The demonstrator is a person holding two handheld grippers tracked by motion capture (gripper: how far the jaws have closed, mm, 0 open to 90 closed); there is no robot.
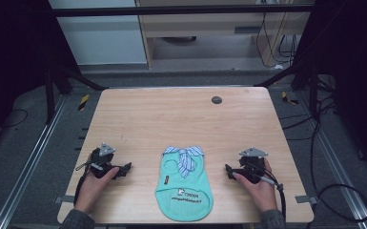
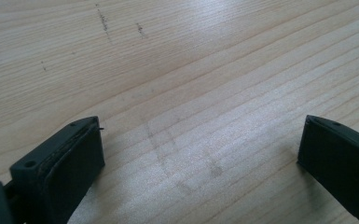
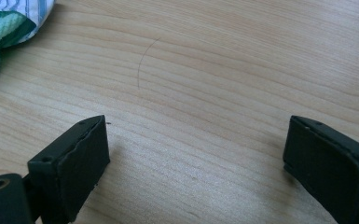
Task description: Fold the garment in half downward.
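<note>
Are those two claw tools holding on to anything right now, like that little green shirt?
No, nothing is held. The left gripper and right gripper both stand open over bare table, one each side of the green shirt.

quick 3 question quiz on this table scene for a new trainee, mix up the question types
1. True or false: the left gripper is closed on the mint-green pet shirt.
2. Multiple choice: where does the shirt's striped collar point? A) toward the table's far edge B) toward the person C) toward the left gripper
3. Fill in: the small dark round disc sits near the table's ____ edge.

Key
1. False. In the left gripper view its jaws stand wide apart over bare wooden table, and the shirt lies between the left gripper and the right gripper, touched by neither.
2. A
3. far
</note>
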